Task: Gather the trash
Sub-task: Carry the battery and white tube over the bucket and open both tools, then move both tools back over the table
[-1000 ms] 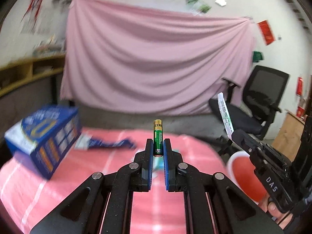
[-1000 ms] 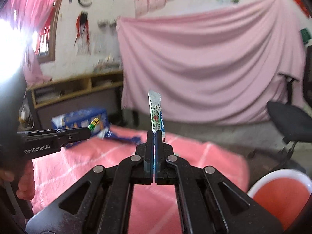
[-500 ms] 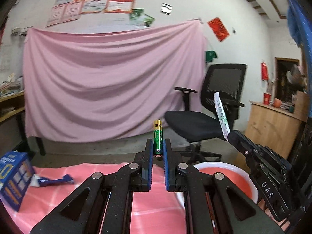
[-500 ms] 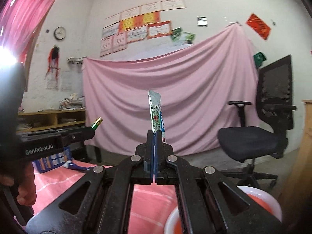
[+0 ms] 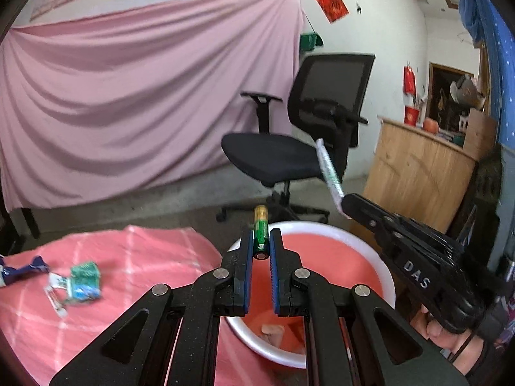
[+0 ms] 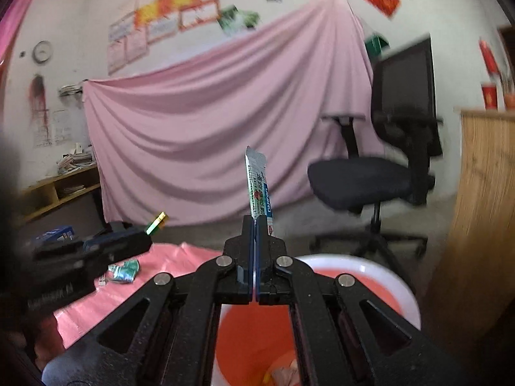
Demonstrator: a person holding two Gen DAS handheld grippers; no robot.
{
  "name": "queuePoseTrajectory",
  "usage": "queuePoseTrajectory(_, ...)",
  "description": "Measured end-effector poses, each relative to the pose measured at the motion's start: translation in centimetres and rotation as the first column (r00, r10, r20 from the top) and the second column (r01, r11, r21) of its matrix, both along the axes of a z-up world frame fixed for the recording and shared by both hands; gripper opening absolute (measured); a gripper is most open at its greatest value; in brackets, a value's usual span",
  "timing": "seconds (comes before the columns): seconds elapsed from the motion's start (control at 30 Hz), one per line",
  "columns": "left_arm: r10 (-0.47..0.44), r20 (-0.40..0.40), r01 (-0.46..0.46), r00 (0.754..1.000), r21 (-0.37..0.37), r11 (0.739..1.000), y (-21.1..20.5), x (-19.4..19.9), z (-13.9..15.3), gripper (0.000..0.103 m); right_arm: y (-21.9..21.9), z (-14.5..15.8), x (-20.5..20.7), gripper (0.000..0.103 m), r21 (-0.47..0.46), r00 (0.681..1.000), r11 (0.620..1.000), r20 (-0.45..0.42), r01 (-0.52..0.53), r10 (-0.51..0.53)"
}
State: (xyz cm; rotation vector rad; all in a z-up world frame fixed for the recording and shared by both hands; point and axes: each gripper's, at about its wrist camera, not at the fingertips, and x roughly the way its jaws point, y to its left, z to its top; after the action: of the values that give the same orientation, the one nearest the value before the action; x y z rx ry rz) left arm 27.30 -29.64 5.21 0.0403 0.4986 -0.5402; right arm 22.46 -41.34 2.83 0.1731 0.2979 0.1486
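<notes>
Grippers have swung from the pink-clothed table to above the white-rimmed red plastic bin (image 5: 379, 276), so both drops look imminent. Left gripper (image 5: 260, 251), low centre, pinches an upright green-and-gold battery (image 5: 261, 231); right gripper (image 6: 254, 241) is pressed together on a thin printed foil sachet (image 6: 257, 189).

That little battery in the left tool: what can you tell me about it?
The battery is a slim green cylinder with a gold band at its top end, glossy like printed foil. It stands nearly upright, pinched low down between the blue pads of the left tool, which is shut on it. Most of its length sticks up free. It hangs above the rim of the red bin.
</notes>
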Motion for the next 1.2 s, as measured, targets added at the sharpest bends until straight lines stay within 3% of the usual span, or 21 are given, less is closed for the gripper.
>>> queuePoseTrajectory(0.13, -0.015, -0.055, 0.015, 0.998, 0.010, 1.000, -0.4, -0.2, -1.4, 0.007, -0.4, -1.4, 1.0, 0.018, -0.033, 0.995, 0.999, -0.102, 0.002, -0.005)
queuePoseTrajectory(0.43, -0.014, -0.150, 0.015, 0.989, 0.004, 1.000, -0.7, 1.2, -3.3, 0.007, -1.5, -4.0, 2.4, 0.019, 0.006, 0.970, 1.000, -0.241, 0.014, -0.012)
queuePoseTrajectory(0.77, -0.008, -0.220, 0.000, 0.975, -0.033, 0.999, -0.1, 2.7, -3.7, 0.008, -1.9, -4.8, 3.0, 0.021, 0.009, 0.960, 1.000, -0.279, 0.029, -0.025)
queuePoseTrajectory(0.83, -0.002, -0.224, -0.006, 0.975, -0.036, 0.999, 0.2, 2.9, -3.6, 0.014, -2.2, -4.7, 3.0, 0.024, 0.013, 0.960, 0.999, -0.277, 0.041, -0.036)
queuePoseTrajectory(1.0, 0.023, -0.213, -0.036, 0.977, -0.058, 0.998, 1.5, 3.1, -3.1, 0.018, -2.4, -4.3, 2.8, 0.044, 0.027, 0.966, 0.998, -0.254, 0.059, -0.051)
queuePoseTrajectory(1.1, 0.048, -0.208, -0.064, 0.977, -0.068, 0.996, 2.5, 3.1, -2.6, 0.019, -2.4, -4.1, 2.8, 0.048, 0.032, 0.969, 0.998, -0.243, 0.060, -0.051)
queuePoseTrajectory(1.2, 0.080, -0.184, -0.096, 0.980, -0.081, 0.992, 3.7, 2.8, -2.0, 0.031, -2.2, -3.4, 2.6, 0.052, 0.038, 0.977, 0.997, -0.207, 0.061, -0.051)
